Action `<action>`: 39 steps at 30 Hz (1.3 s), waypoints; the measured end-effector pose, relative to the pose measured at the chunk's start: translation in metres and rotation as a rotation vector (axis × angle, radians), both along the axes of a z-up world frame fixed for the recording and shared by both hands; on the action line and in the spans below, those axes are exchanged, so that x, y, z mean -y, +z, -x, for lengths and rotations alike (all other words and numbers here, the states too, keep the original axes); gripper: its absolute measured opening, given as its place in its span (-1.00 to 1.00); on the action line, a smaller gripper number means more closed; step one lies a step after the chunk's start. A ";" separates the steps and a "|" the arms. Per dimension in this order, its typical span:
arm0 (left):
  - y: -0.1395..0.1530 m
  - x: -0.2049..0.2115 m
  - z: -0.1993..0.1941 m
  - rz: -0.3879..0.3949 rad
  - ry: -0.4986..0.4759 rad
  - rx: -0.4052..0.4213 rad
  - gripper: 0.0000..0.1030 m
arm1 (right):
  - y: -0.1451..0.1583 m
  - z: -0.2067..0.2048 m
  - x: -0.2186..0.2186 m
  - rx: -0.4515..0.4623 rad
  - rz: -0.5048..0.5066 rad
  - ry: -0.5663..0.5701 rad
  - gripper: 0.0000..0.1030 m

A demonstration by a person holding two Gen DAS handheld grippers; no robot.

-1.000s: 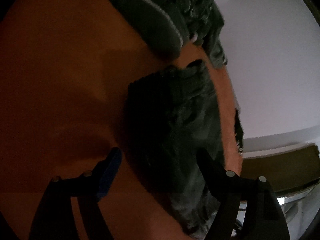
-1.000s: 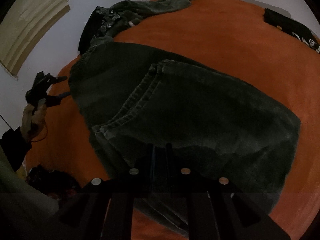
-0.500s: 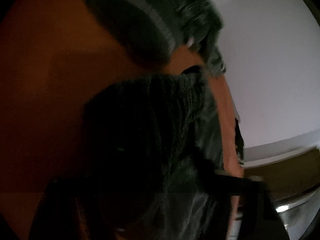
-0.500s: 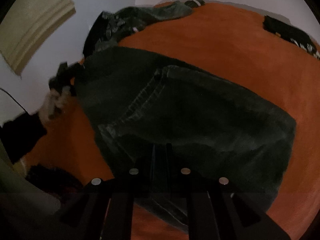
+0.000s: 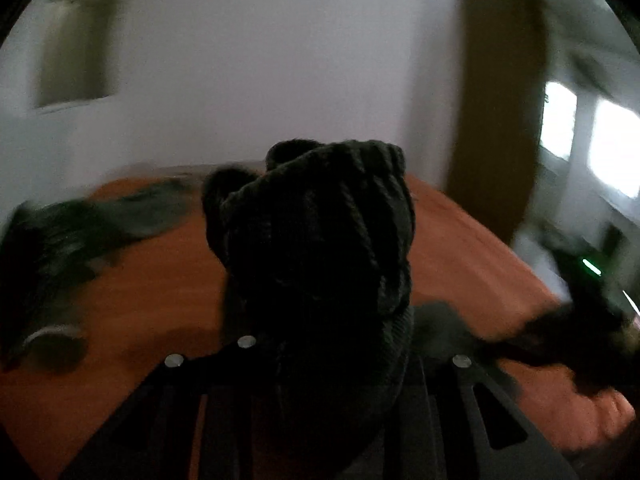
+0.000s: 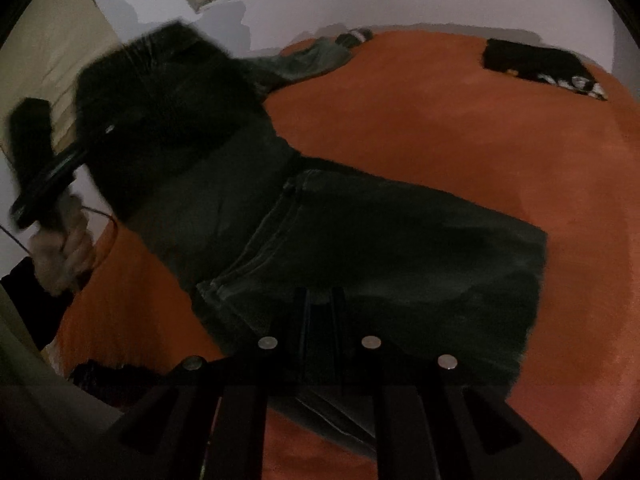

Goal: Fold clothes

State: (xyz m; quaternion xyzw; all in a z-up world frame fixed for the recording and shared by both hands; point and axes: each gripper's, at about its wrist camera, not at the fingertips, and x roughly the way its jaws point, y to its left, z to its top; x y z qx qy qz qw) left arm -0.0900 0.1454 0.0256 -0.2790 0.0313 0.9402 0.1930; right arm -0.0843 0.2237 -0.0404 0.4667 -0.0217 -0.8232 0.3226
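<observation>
Item: dark green corduroy trousers [image 6: 360,248], spread across the orange bed cover [image 6: 460,128], partly lifted at one end

We hold the left tongs [image 5: 320,352] closing on a bunched ribbed edge of the trousers; the cloth sits between the fingers and rises in front of the lens, blocking much of the view. We read this as the waistband or hem end, raised clear of the bed so that it can be carried over the rest of the garment for a fold. In the right wrist view the same tongs appear at the left edge, blurred, with the hand [image 6: 64,252] beneath them and the cloth hanging up from the bed

We hold the right tongs [image 6: 320,320] pressed together, low over the near end of the trousers. The cloth lies directly under and around the fingertips; whether a thin layer is pinched between them we cannot tell. We judge that this end is kept down as an anchor

Other entries: a crumpled grey-green garment [image 6: 320,56] at the far edge of the bed; a black garment with pale print [image 6: 536,64] at the far right, well apart from the trousers
</observation>
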 end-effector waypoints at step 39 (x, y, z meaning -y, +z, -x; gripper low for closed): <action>-0.085 -0.114 -0.016 0.348 -0.765 0.620 0.29 | -0.068 -0.034 -0.109 0.524 0.316 -0.194 0.42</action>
